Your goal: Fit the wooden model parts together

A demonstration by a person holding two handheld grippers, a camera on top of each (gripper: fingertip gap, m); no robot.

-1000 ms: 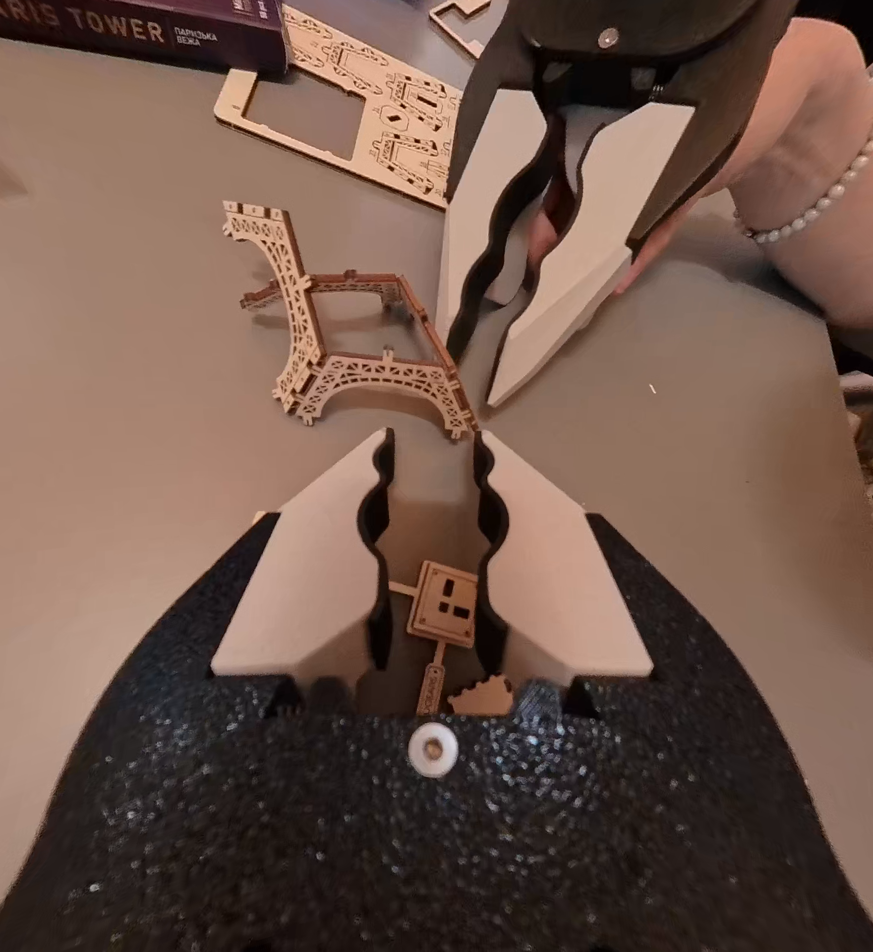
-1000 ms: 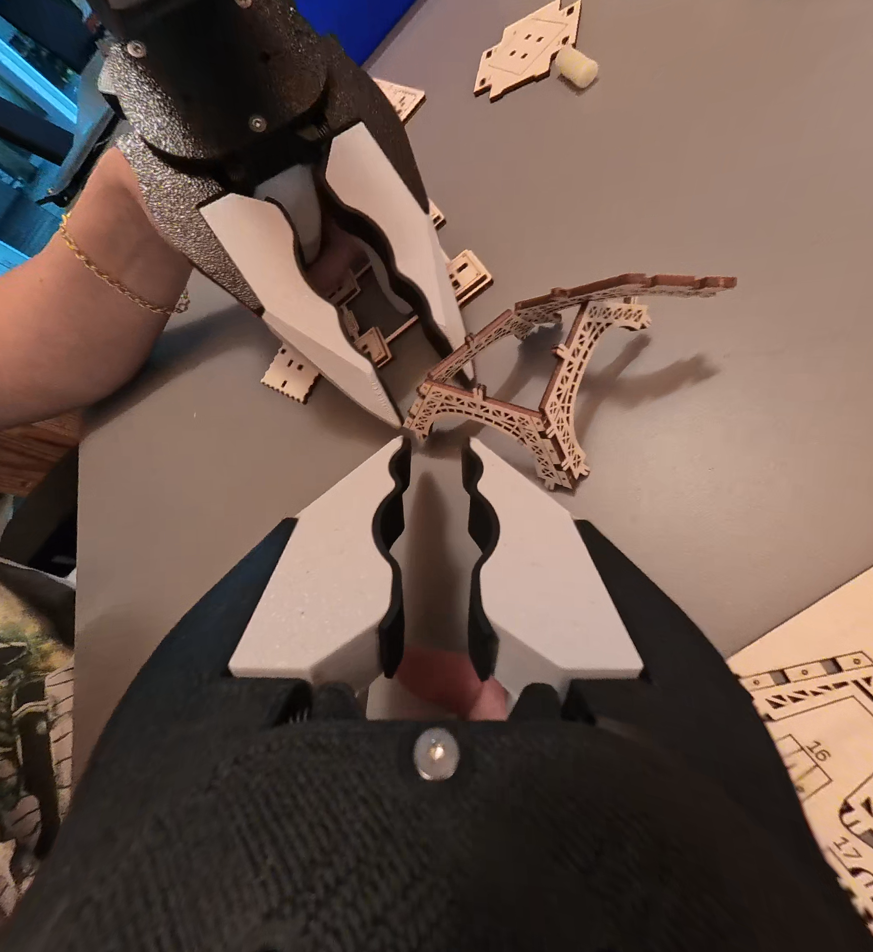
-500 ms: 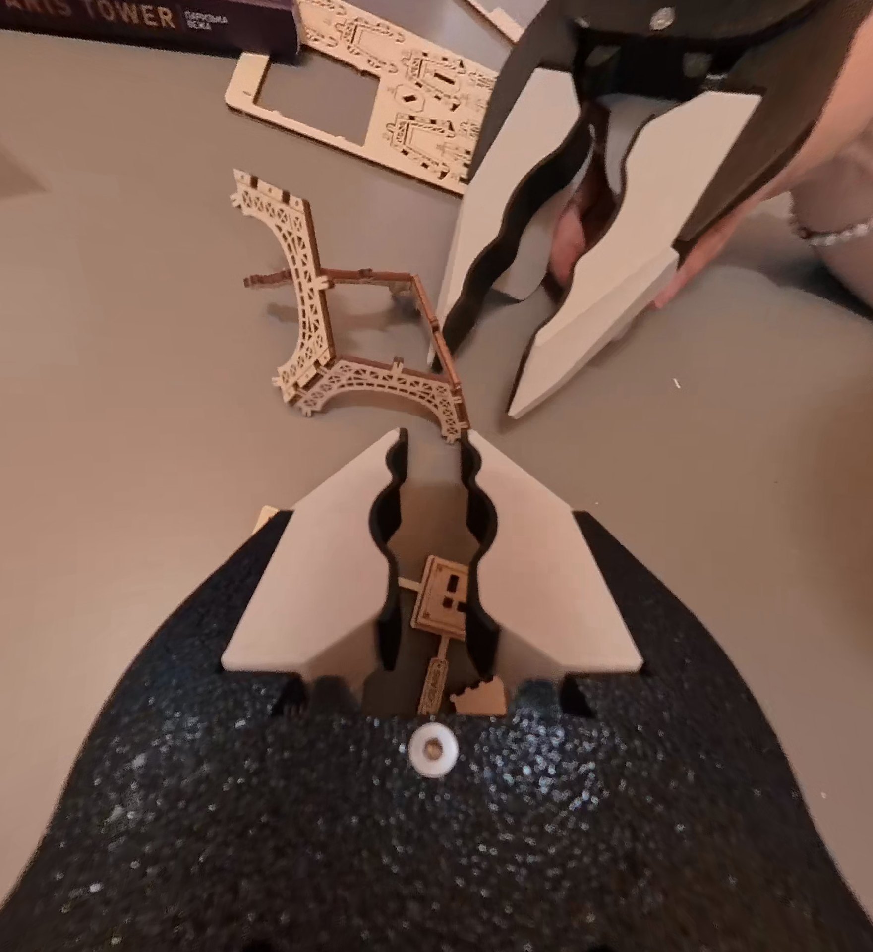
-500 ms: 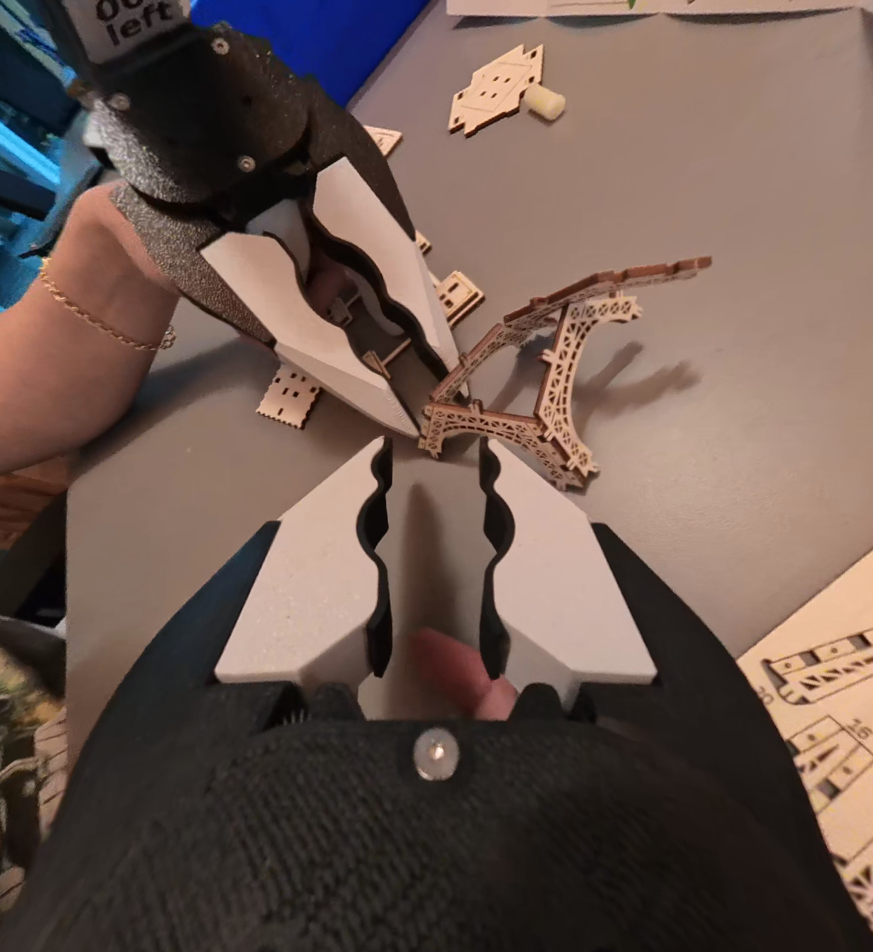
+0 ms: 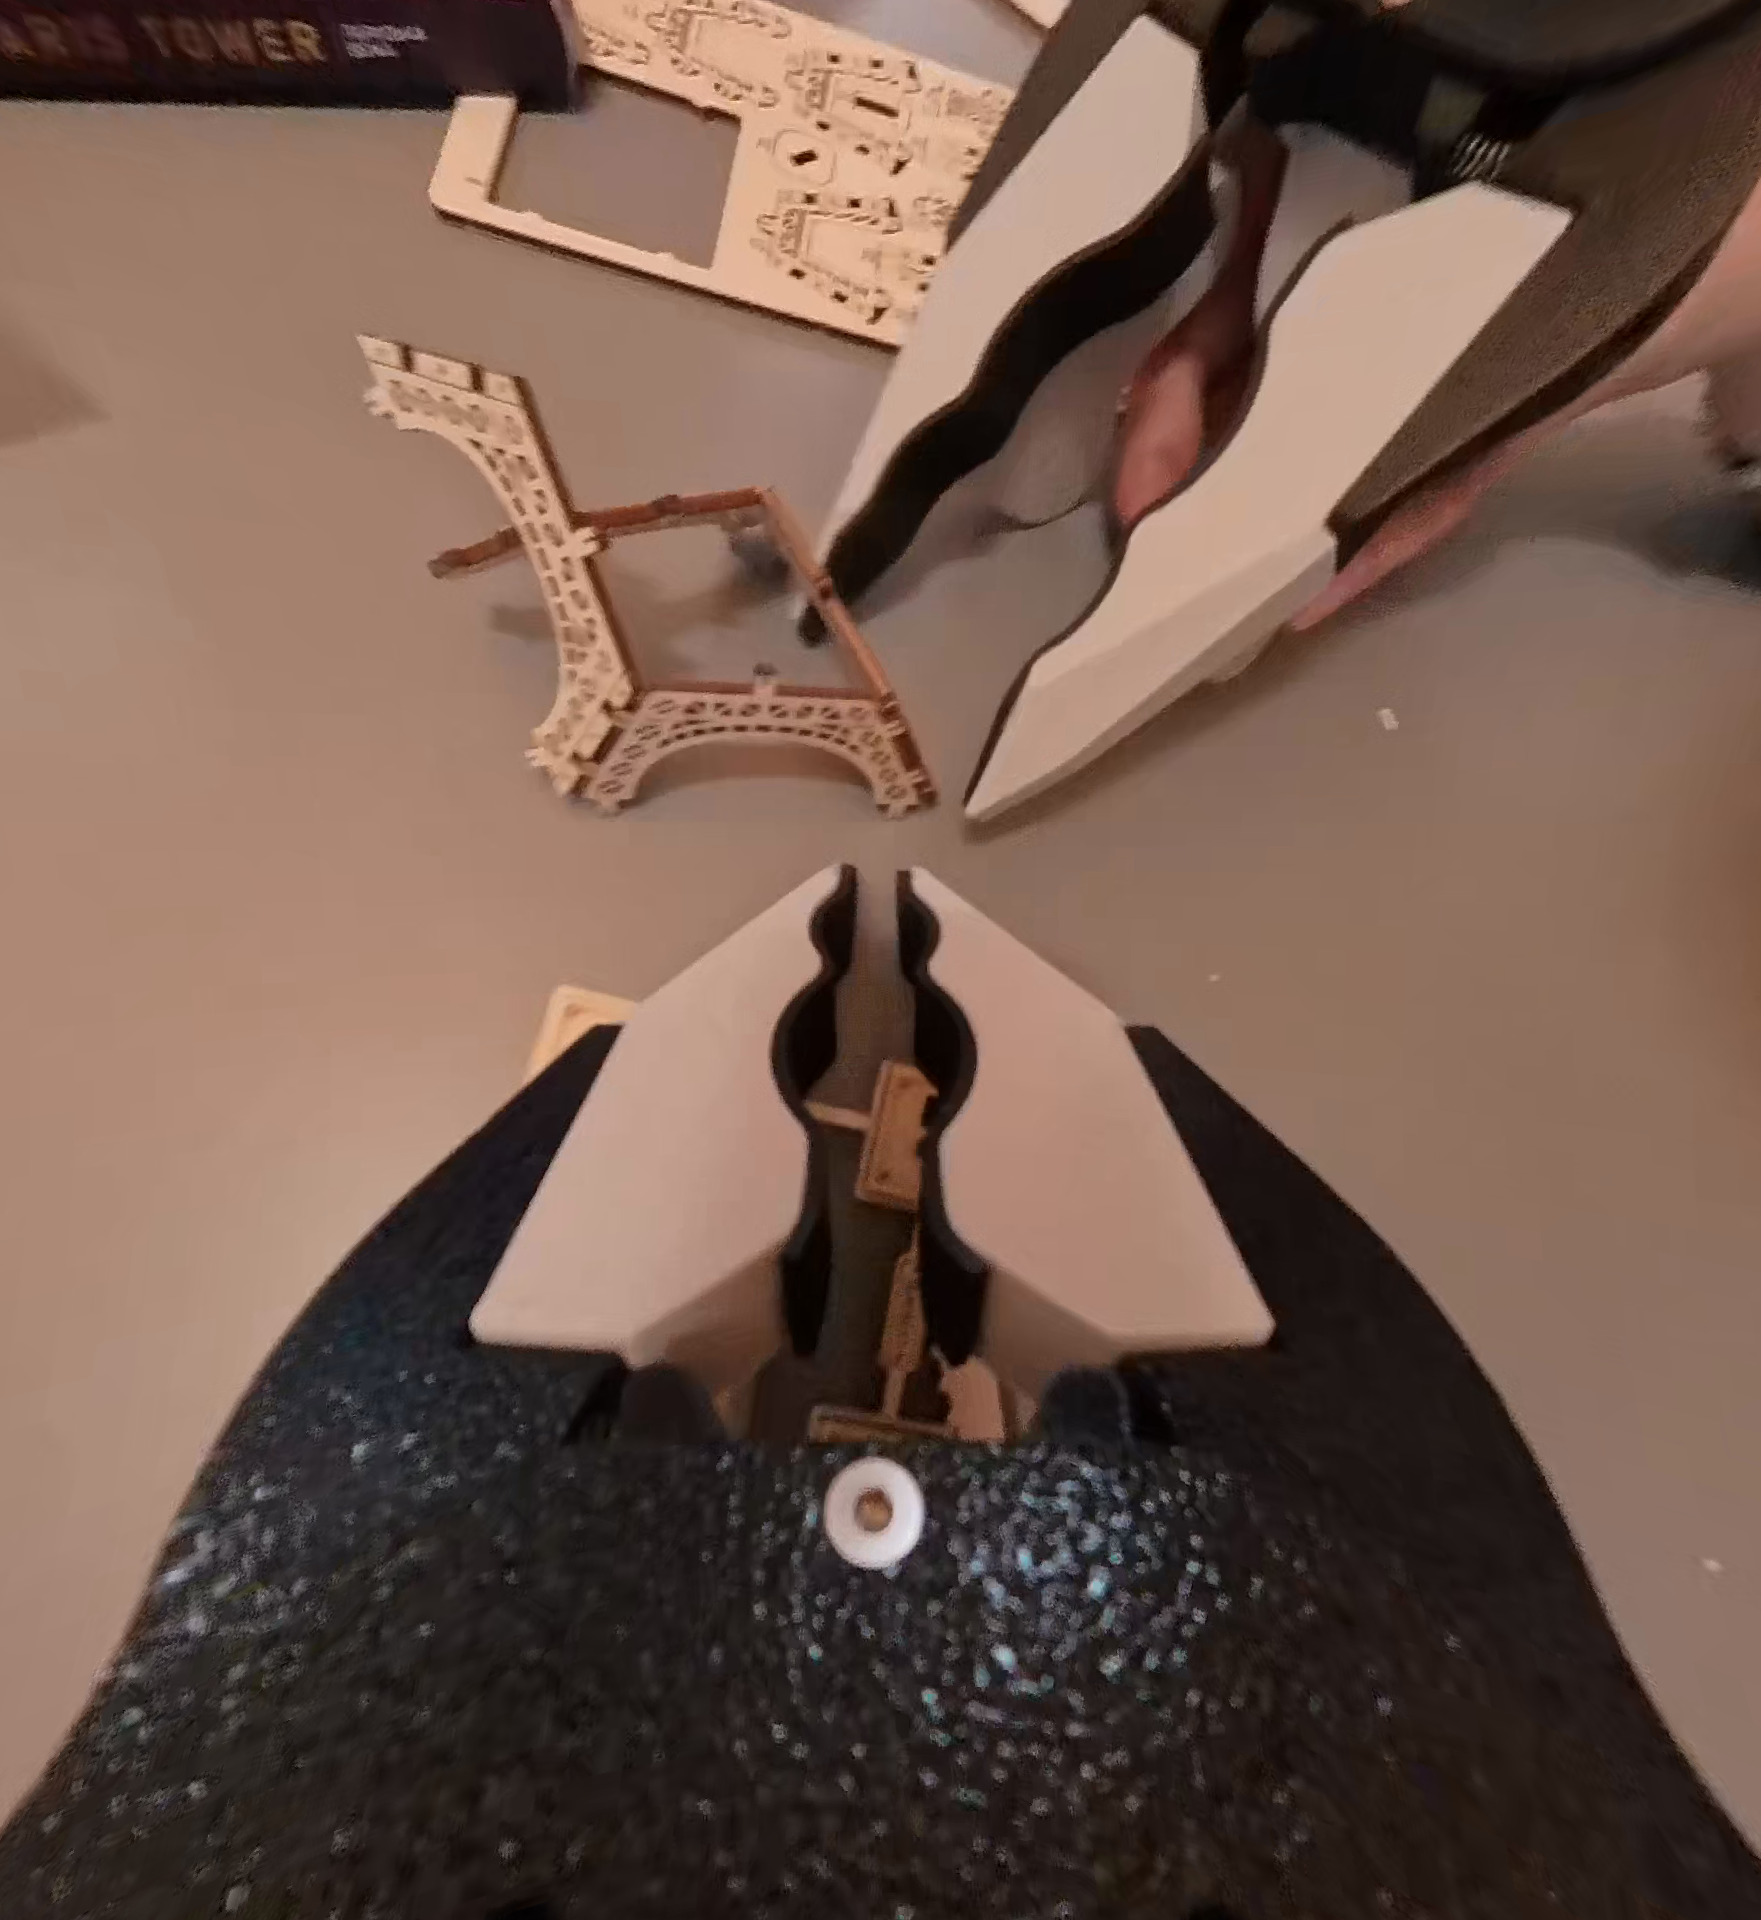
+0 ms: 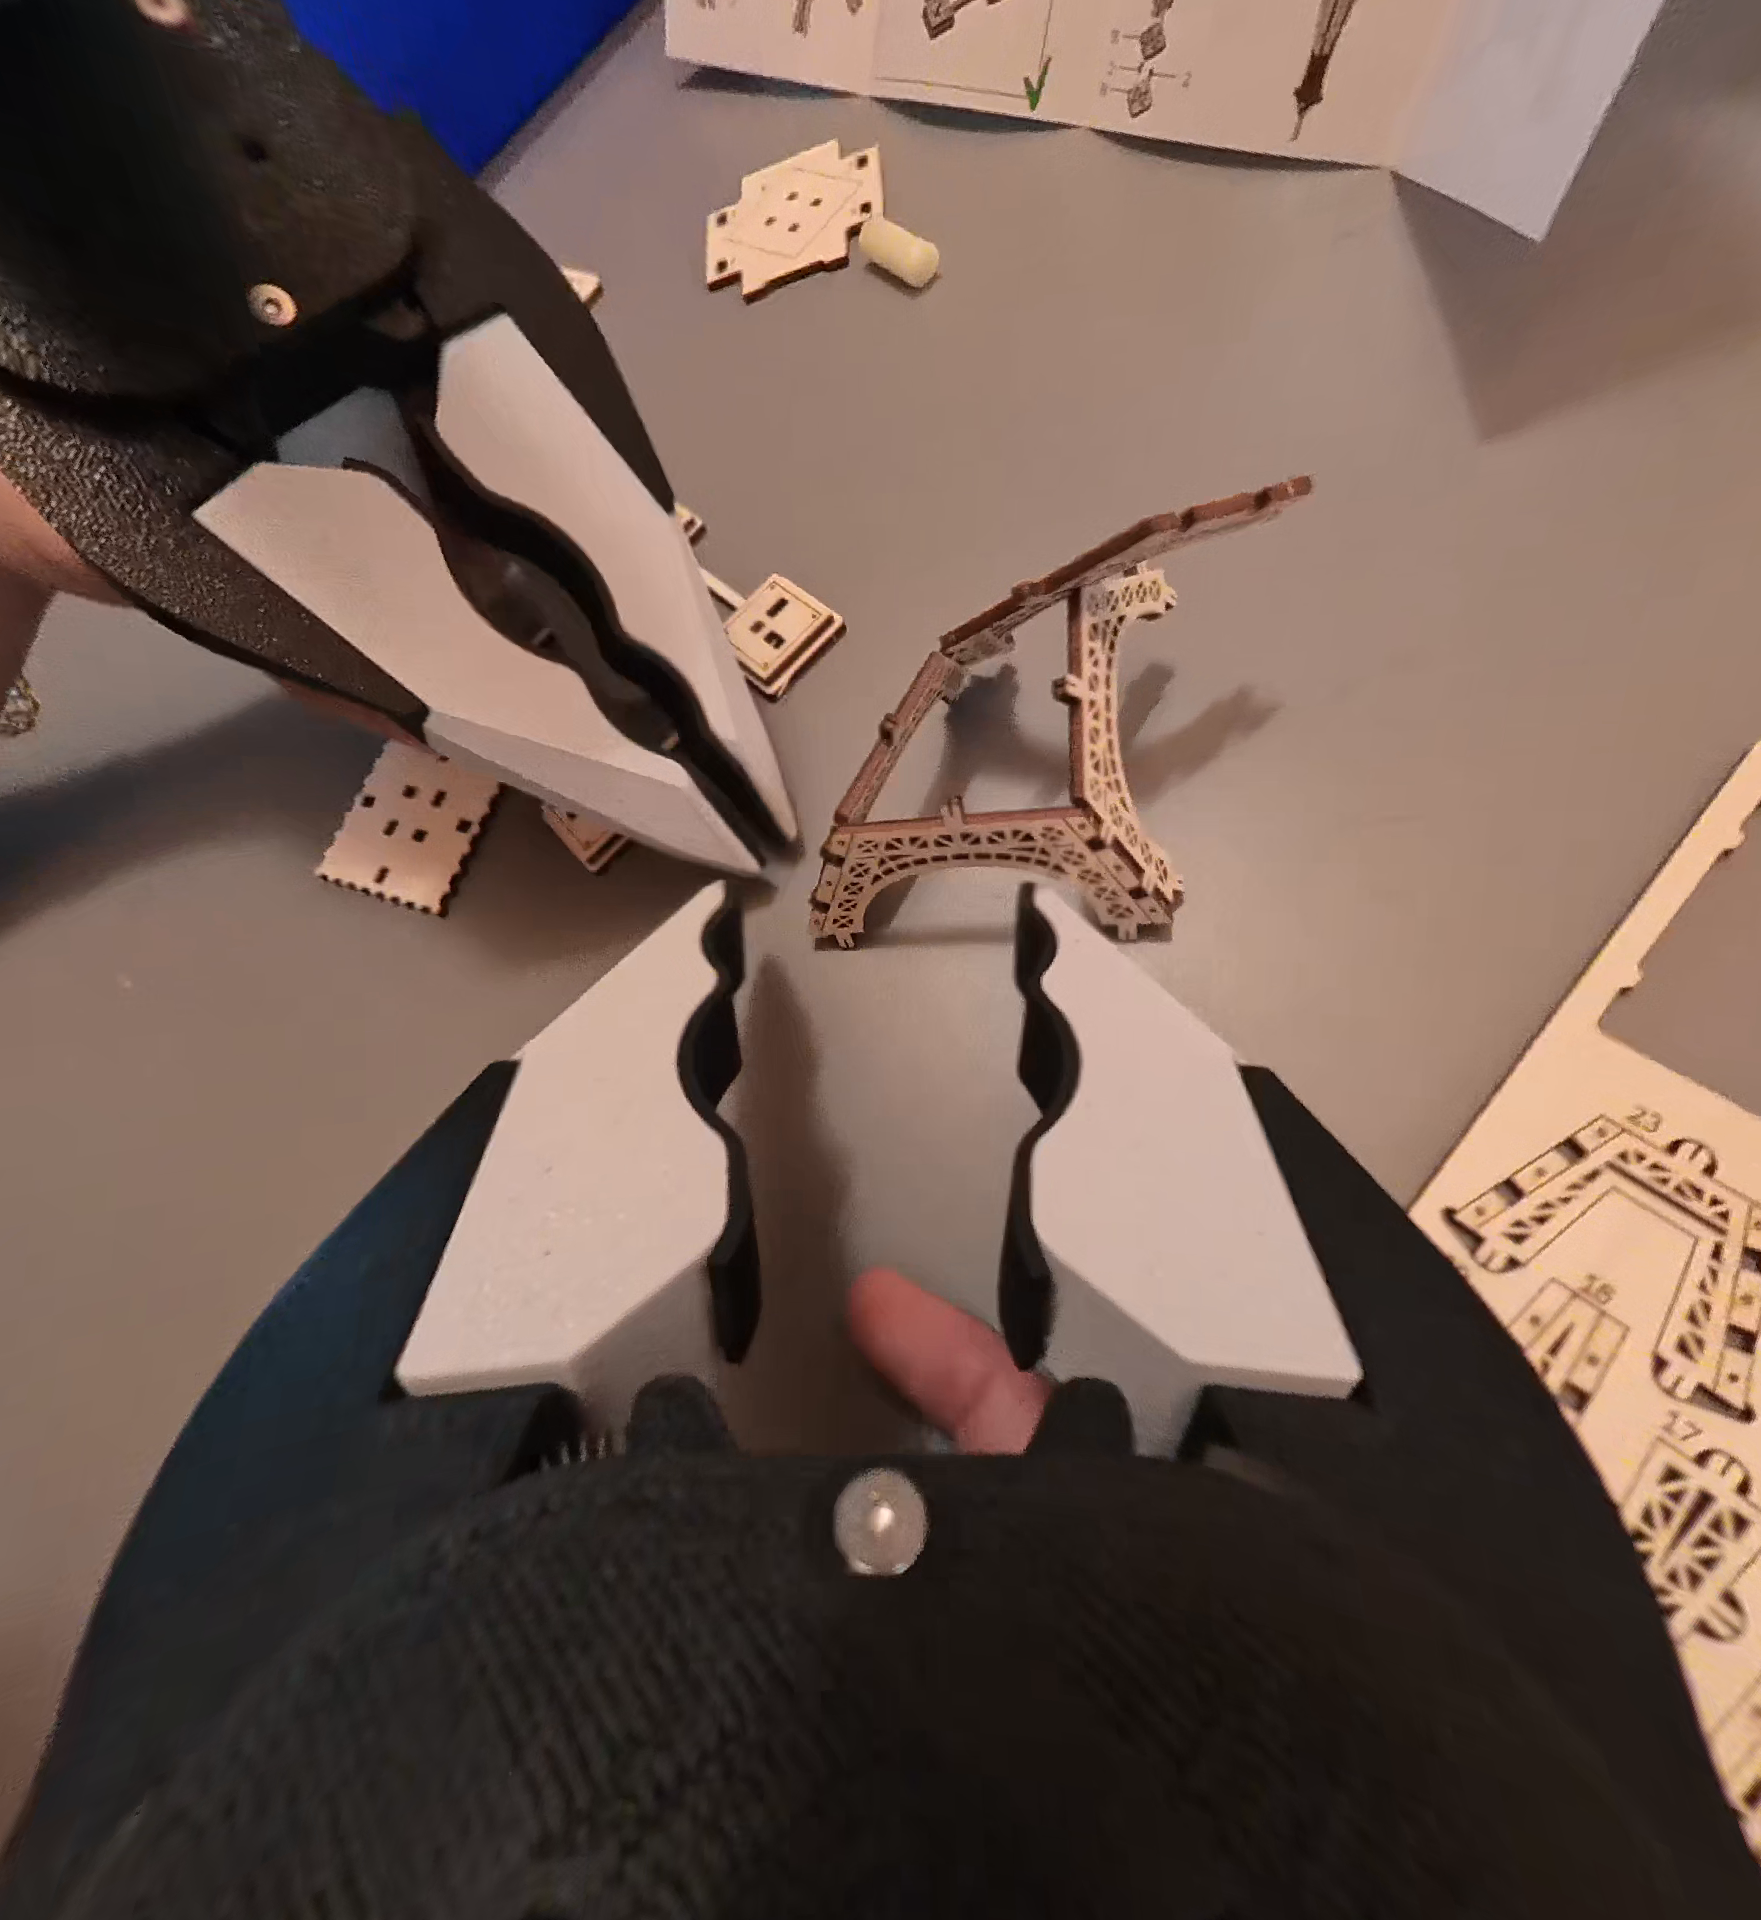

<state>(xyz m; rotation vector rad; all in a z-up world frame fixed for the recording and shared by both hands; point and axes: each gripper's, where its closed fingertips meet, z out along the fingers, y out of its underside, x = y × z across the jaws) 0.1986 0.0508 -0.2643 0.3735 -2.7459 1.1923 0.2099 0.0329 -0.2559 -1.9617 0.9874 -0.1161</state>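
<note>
**Two grippers meet at the foot of a half-built wooden tower**

The left gripper has its jaws nearly closed, with only a thin slit between the tips, and nothing is held in them. The right gripper has its jaws wide apart and empty, with a fingertip showing at the back of the gap.

Just ahead of the left jaws, slightly to their left, stands the tower base: a lattice arch with a second leg rising at its far left corner and a brown frame joining them. From the right jaws, the same tower base sits straight ahead, spanning almost the whole gap. One foot of the arch is just beside the left gripper's tip. Bare grey worktop lies to the left of the left jaws, and more open surface lies to their right.

Beneath the left jaws lie small flat pieces, among them a square plate and a notched plate. Beyond the tower base, well apart, a diamond-shaped plate touches a short pale peg. A cut-out sheet lies to the right of the right jaws, its edge near but clear of them. Another cut-out sheet lies far ahead of the left jaws beside a dark box. A folded paper leaflet lies at the far edge, with something blue past the worktop's corner.
</note>
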